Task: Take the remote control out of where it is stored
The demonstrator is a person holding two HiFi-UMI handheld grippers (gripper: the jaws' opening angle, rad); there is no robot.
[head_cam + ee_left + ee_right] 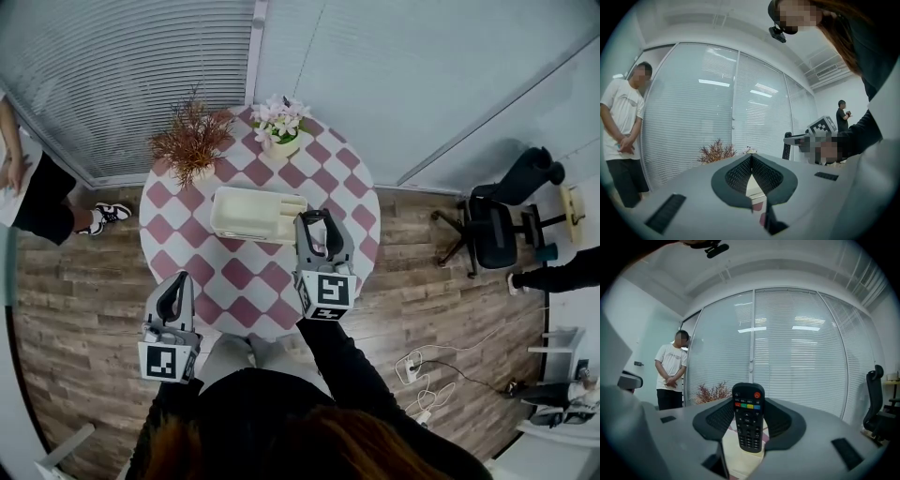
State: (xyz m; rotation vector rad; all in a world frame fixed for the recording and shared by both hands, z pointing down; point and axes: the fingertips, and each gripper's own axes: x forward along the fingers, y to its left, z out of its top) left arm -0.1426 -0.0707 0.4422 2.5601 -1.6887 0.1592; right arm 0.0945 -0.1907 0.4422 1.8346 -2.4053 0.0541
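Glass walls hung with pale slatted blinds (122,66) are closing off the upper part of the head view, and a wood-plank floor (84,309) is spreading around a round table (239,281) draped in a pink-and-white checked cloth. On the far side of the table, a reddish dried plant (190,141) is standing at the upper left and a small pot of pale flowers (279,120) is sitting just right of it. A cream tray (246,214) is lying near the middle of the cloth. A black office chair (492,230) is waiting on the floor at the right, and a person in a white shirt (28,187) is standing at the left edge. The right gripper (749,401) is pinching the remote control (748,417) between its jaws. It is holding the remote upright with its buttons facing that gripper's camera, by the right end of the tray, and cream is showing beneath it. The left gripper (751,157) is hanging at the lower left of the head view, over the table's near edge, with its jaws pressed together at the tips and nothing between them.
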